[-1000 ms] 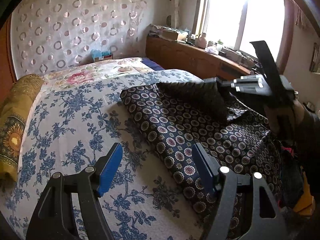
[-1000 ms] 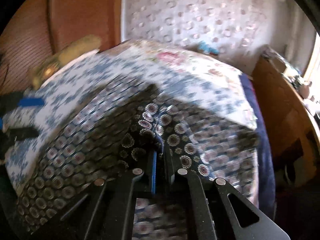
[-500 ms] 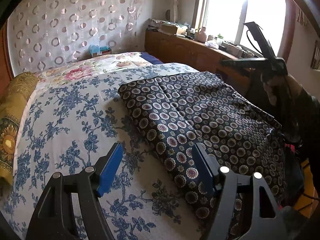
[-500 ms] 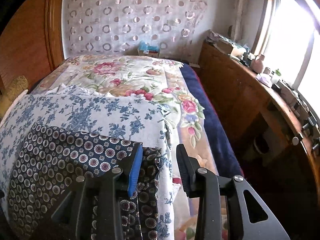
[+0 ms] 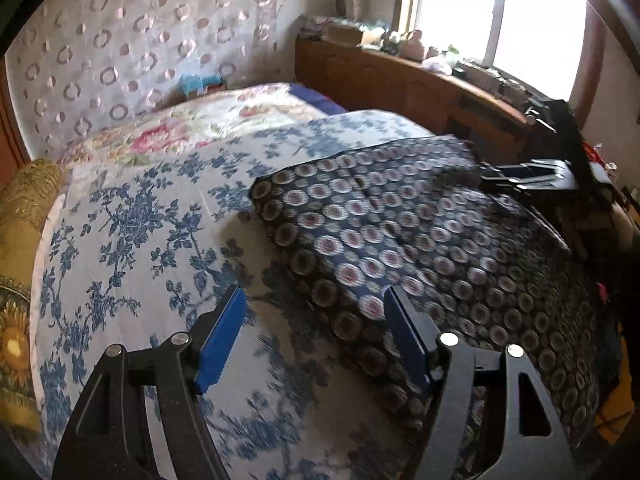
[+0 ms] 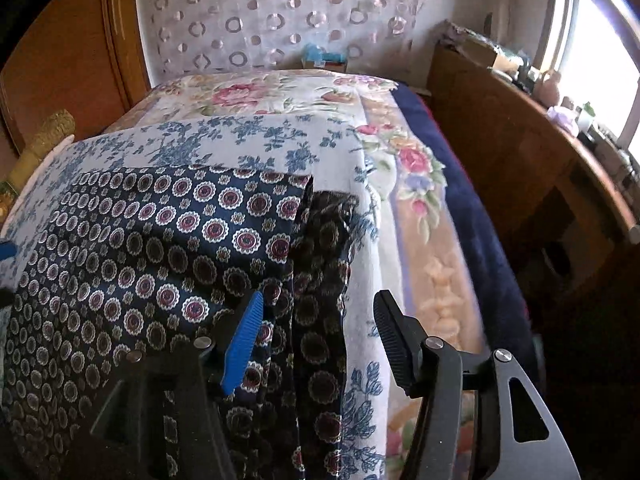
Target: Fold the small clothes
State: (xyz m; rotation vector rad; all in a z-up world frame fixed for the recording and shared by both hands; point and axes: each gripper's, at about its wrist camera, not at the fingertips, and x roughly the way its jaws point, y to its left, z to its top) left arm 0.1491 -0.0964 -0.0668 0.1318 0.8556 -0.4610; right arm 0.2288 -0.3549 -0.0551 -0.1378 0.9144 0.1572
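Left hand-held gripper [image 5: 314,334]: jaws spread wide, empty, above the bed [image 5: 132,220]. The cloth [image 5: 420,240], blurred, lies ahead to its right. Right hand-held gripper [image 6: 318,336]: jaws apart, holding nothing, over the cloth's [image 6: 160,248] far edge, whose lower part is cut off behind its body. Seen from the left, this gripper [image 5: 532,174] is largely indistinct.

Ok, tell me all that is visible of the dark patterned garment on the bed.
The dark patterned garment is thin navy cloth printed with white-ringed maroon medallions. It lies spread flat on the blue floral bedspread, its right edge doubled and hanging over the bedside. Both the left gripper and right gripper are open above it, gripping nothing.
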